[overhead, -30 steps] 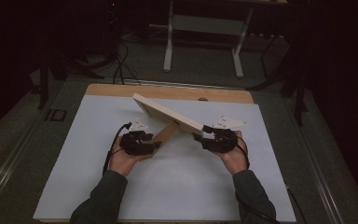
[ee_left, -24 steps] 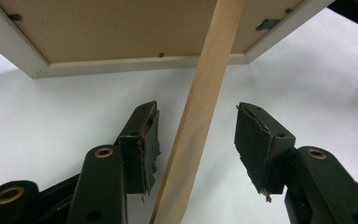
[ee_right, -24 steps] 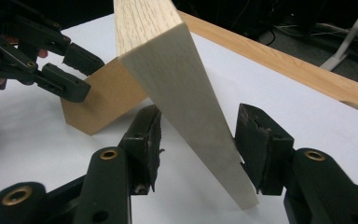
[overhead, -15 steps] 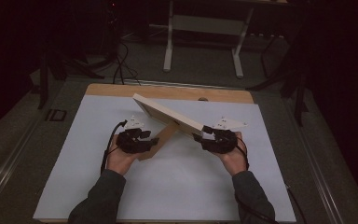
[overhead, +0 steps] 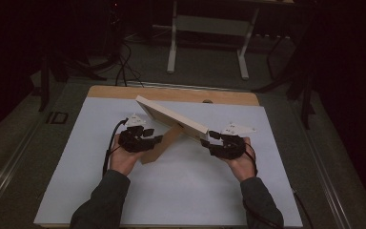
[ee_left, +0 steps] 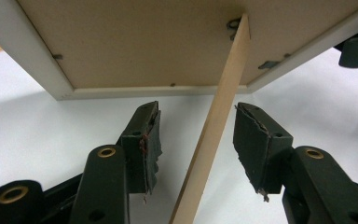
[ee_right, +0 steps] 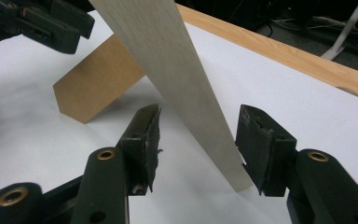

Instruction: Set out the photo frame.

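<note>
Pale wood frame (overhead: pixel 171 117) w/ flat brown fibreboard stand (overhead: pixel 164 143), tilted.

white sheet (overhead: pixel 181 191) covers the wooden table (overhead: pixel 171 93); metal stand (overhead: pixel 209 38) behind

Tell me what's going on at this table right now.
A person is setting up a white-edged picture frame with a brown fibreboard back on a white table, using a handheld gripper in each hand. The left gripper straddles the frame's brown fold-out stand leg, jaws open and not pressing it. The right gripper brackets the frame's lower corner, also open. The frame stands tilted, one end raised, its leg reaching down to the table.
</note>
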`<move>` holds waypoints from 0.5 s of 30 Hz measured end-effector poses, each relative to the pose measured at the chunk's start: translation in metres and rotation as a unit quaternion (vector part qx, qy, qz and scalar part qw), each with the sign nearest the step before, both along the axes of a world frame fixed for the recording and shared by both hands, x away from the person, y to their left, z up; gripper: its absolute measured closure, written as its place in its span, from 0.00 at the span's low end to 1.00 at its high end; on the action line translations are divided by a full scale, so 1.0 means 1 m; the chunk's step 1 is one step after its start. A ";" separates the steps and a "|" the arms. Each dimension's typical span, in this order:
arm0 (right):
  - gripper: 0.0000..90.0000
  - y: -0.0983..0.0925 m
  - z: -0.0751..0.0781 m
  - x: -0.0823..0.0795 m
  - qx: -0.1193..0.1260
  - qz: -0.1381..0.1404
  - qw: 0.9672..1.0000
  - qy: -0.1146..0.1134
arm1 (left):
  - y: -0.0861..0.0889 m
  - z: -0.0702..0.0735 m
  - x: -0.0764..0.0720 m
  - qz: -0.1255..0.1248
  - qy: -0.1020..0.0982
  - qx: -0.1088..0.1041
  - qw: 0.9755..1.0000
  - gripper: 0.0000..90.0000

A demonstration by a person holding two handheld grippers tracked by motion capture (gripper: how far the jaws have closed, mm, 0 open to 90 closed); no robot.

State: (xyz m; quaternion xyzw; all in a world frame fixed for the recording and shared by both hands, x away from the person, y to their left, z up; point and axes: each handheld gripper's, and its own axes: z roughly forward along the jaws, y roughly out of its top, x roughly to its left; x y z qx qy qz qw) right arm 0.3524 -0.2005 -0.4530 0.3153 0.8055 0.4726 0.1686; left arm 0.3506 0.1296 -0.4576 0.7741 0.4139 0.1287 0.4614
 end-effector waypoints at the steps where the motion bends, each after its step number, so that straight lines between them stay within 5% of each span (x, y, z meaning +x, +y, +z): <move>1: 0.54 -0.001 0.000 0.000 0.000 -0.001 1.000 0.001 | 0.000 0.001 0.000 0.001 0.001 -0.002 1.000 0.58; 15: 0.64 -0.019 -0.011 -0.002 0.000 -0.005 1.000 0.018 | 0.005 0.007 0.004 0.017 0.007 -0.016 1.000 0.61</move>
